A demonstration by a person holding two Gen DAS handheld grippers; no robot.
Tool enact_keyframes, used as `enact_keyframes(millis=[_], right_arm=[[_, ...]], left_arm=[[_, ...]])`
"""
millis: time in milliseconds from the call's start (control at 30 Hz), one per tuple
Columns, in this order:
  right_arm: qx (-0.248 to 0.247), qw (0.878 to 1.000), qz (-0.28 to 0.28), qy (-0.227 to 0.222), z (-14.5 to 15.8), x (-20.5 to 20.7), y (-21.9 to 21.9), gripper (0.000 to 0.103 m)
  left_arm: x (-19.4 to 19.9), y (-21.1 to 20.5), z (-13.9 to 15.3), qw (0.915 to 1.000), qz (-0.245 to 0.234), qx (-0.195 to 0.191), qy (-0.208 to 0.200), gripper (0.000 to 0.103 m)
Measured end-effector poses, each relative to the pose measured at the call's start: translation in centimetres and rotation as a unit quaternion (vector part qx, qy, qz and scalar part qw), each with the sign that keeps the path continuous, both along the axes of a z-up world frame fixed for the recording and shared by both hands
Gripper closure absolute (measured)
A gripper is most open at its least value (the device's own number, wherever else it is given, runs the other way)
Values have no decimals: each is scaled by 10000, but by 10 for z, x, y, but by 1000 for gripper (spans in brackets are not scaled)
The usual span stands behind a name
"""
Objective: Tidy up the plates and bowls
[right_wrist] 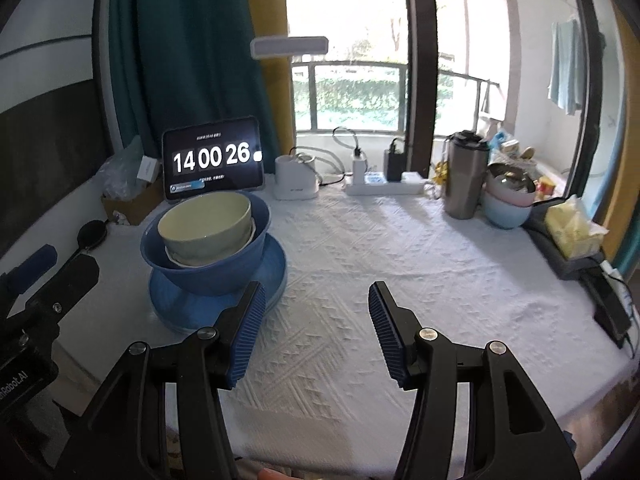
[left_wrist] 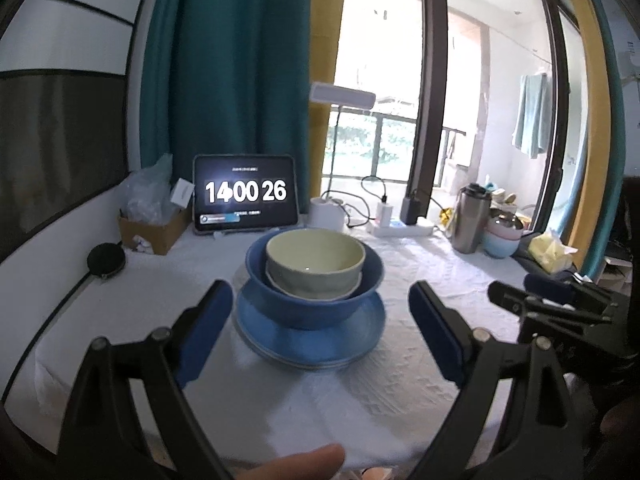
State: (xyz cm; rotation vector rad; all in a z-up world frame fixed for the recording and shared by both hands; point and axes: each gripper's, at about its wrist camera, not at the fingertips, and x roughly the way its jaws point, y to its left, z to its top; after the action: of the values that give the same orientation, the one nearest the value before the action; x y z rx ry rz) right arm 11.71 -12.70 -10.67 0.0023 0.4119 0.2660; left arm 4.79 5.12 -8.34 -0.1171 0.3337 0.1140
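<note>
A: Where's the crockery?
B: A green bowl [left_wrist: 315, 258] nests in a blue bowl [left_wrist: 316, 304] on stacked blue plates [left_wrist: 312, 340], mid-table on the white cloth [right_wrist: 400, 260], before the tablet [left_wrist: 246, 194].
A: The grippers?
B: The left gripper [left_wrist: 322, 312] gapes wide around the stack, not touching; the right gripper [right_wrist: 316, 304] is spread, empty, just beside it.
</note>
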Motion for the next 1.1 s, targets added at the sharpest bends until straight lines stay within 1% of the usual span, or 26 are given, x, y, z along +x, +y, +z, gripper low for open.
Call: enact_keyframes(millis=[333, 633, 900, 1100], right_arm=[[176, 9968, -488, -601, 27, -49, -41, 46], [263, 9920, -649, -1046, 46, -85, -61, 46], [355, 9875, -729, -1349, 63, -104, -71, 46], [470, 9853, -773, -1450, 75, -110, -78, 46]], left_arm=[[-29, -19, 19, 9994, -204, 78, -275, 12], [-51, -29, 41, 9976, -292, 139, -612, 12], [-62, -34, 59, 9951, -337, 310, -871, 12], [-68, -34, 76, 9927, -312, 387, -1099, 12]])
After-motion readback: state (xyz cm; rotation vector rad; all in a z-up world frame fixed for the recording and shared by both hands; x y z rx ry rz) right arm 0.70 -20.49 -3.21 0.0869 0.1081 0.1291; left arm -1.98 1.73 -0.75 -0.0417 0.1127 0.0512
